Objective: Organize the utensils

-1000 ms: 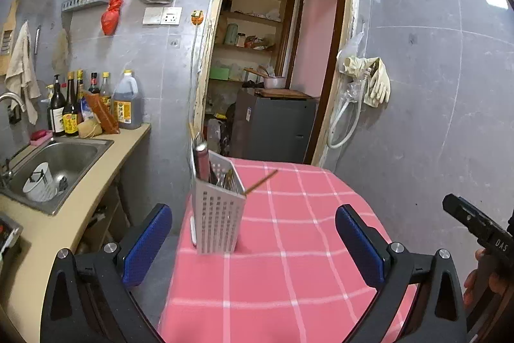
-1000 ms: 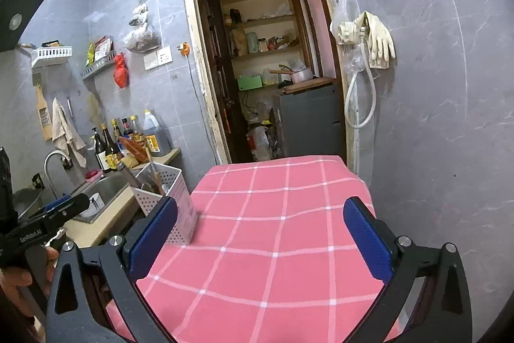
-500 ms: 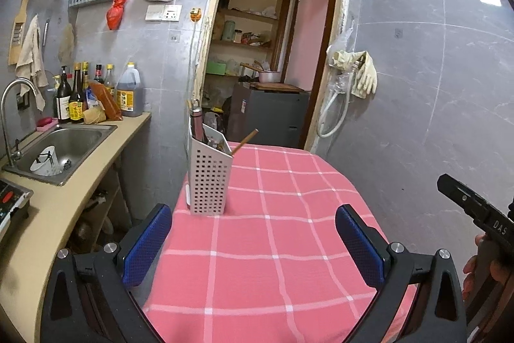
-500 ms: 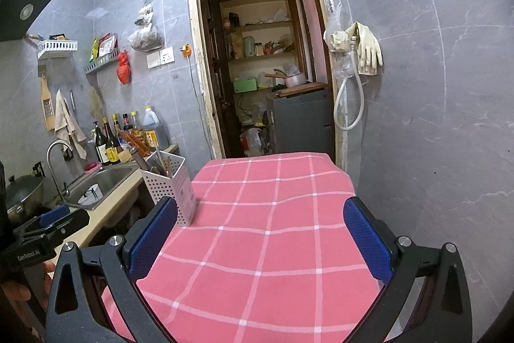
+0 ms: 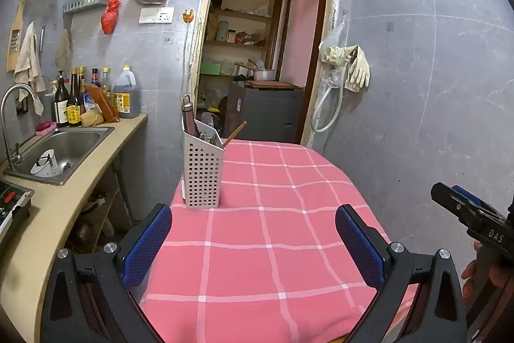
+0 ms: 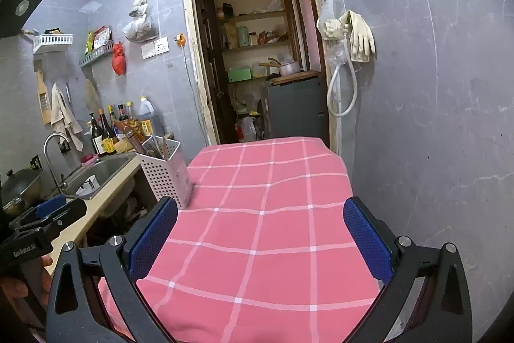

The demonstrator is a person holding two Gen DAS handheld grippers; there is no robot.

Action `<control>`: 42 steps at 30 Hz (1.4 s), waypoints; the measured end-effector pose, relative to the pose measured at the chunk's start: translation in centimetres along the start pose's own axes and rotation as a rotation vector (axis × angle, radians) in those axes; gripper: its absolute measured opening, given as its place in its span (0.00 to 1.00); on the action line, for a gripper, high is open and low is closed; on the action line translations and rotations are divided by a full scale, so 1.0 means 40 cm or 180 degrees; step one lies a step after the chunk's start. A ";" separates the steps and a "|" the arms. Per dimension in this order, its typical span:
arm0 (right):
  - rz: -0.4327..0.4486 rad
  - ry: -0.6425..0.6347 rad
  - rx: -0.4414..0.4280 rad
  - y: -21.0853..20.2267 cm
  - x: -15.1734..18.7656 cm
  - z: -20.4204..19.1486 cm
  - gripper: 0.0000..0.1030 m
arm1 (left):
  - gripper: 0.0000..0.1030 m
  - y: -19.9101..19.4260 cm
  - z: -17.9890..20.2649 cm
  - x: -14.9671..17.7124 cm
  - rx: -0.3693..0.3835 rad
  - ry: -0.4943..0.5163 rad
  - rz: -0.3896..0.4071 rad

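We see a tall white perforated plastic utensil holder (image 5: 201,171) standing upright near the left edge of the pink checked tablecloth (image 5: 273,230). Inside it, a metal-handled utensil (image 5: 189,118) stands nearly upright at the back, and a brown wooden stick (image 5: 234,134) leans out to the right over the rim.

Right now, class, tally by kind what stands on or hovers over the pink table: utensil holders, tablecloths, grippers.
utensil holder: 1
tablecloth: 1
grippers, both open (left gripper, right gripper): 2
Total: 4
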State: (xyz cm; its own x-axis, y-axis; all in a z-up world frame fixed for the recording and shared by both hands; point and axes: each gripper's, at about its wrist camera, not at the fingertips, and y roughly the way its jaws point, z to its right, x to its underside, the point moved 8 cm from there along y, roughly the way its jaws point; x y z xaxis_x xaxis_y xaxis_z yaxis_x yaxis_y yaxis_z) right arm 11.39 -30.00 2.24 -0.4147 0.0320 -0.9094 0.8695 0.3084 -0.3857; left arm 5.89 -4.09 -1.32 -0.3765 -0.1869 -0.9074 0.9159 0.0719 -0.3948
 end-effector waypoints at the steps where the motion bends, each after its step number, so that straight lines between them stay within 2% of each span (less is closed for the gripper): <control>1: -0.0004 0.0006 0.0004 -0.001 0.002 -0.001 0.99 | 0.99 0.000 0.002 0.001 -0.0003 0.0004 -0.0001; 42: -0.0032 0.0013 0.0016 0.002 0.002 0.004 0.99 | 0.99 0.004 -0.007 0.017 -0.0013 0.0002 -0.0023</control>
State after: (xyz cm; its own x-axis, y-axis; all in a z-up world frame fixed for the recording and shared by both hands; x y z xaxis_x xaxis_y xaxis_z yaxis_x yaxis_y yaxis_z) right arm 11.48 -30.14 2.10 -0.4246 0.0329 -0.9048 0.8666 0.3040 -0.3956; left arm 5.75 -3.95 -2.05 -0.3832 -0.1869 -0.9046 0.9126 0.0744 -0.4020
